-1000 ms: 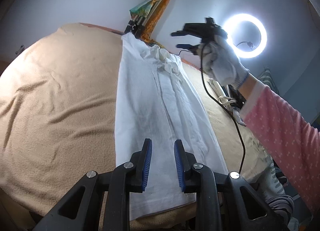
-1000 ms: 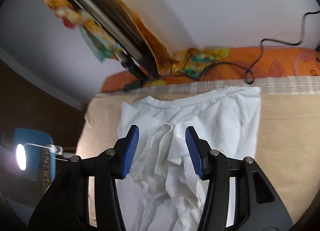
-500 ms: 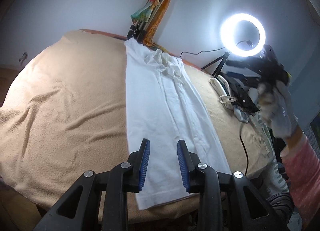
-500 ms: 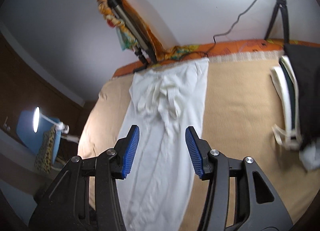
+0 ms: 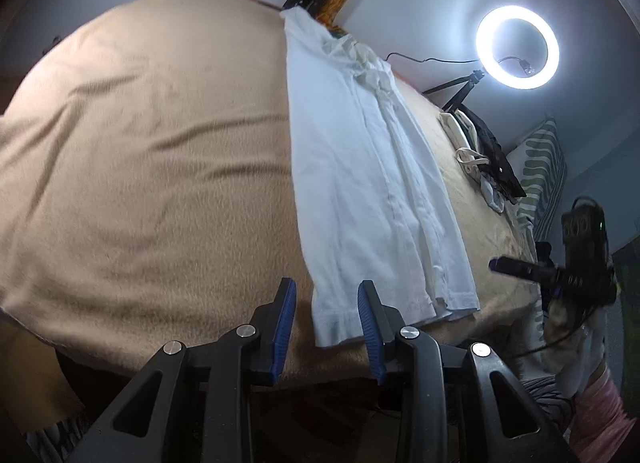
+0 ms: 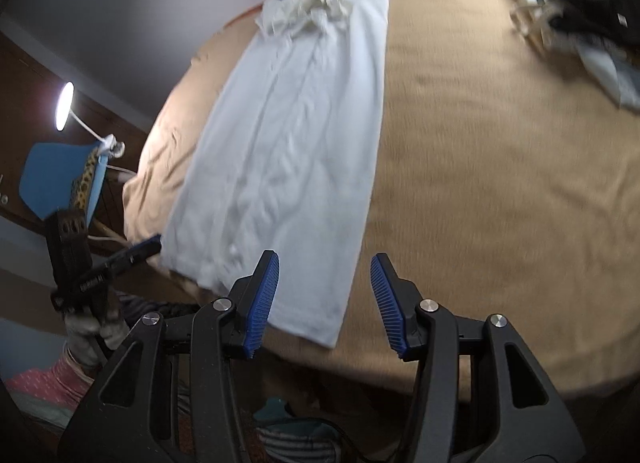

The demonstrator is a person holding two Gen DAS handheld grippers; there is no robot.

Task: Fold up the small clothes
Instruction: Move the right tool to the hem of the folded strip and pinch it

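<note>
A folded white shirt (image 5: 372, 167) lies lengthwise on the tan blanket (image 5: 140, 163). The left gripper (image 5: 326, 317), jaws just widening, and the right gripper (image 6: 322, 295) hover unclenched at its hem

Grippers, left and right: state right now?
Left gripper: open, jaws have just been opening, holding nothing, above the white shirt's hem corner.
Right gripper: open, empty, over the other hem corner.

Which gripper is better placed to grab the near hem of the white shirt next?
Probably both: the left gripper frames one corner of the white shirt's hem, the right gripper the other, jaws open.
</note>
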